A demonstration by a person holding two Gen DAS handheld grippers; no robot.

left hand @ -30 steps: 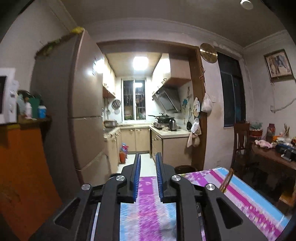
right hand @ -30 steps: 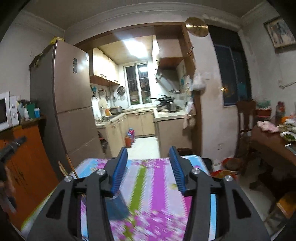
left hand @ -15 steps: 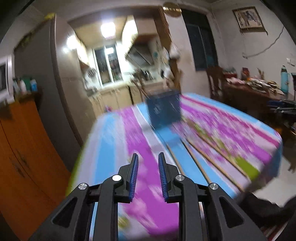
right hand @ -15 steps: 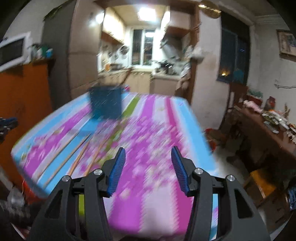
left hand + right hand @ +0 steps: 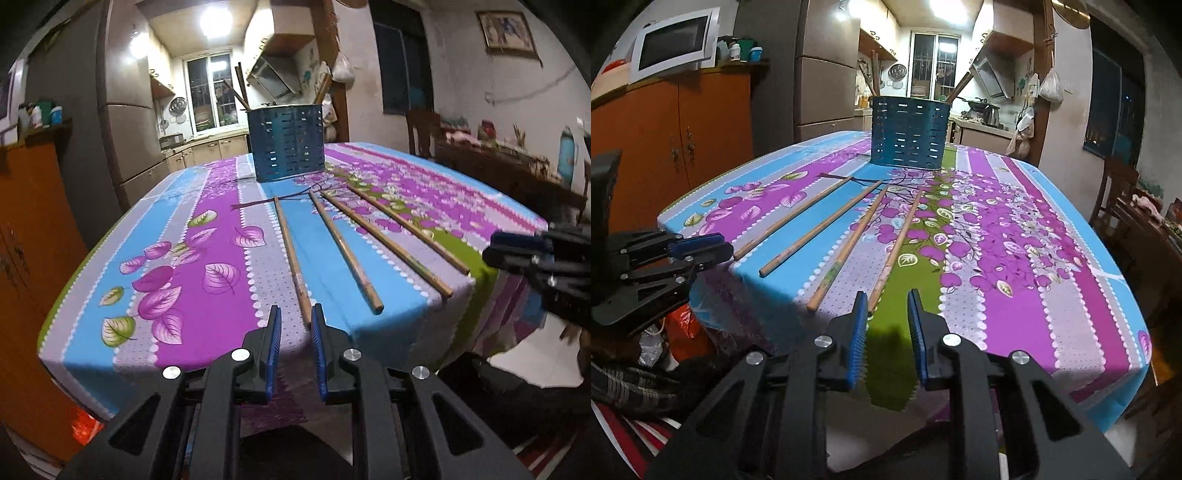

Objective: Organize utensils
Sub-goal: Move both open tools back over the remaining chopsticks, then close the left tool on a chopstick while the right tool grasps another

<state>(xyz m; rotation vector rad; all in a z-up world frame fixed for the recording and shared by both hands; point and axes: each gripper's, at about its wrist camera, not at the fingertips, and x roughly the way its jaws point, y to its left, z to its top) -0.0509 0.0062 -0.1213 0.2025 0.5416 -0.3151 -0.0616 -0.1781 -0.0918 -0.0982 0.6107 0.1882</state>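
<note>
four wooden chopsticks (image 5: 291, 258) lie side by side on the flowered tablecloth (image 5: 192, 280), fanned out from the far end toward the near edge of the table, none touching another. behind their far tips stands the blue perforated utensil holder (image 5: 286, 142), upright, with a few sticks poking out of its top.

the left gripper (image 5: 295, 321) hovers at the near table edge, its jaws standing a narrow gap apart after just closing a little, and nothing is between them; the near end of the leftmost chopstick sits just ahead of the right-hand finger, though i cannot tell whether it touches. the right gripper (image 5: 888, 306) hangs at the same edge further along, its jaws having just been closing down to a slim gap, empty too, with the near tip of the rightmost chopstick (image 5: 897, 247) just in front of its left finger. its shadow falls on the green stripe below.

each gripper shows at the side of the other's view, low beside the table corner.
</note>
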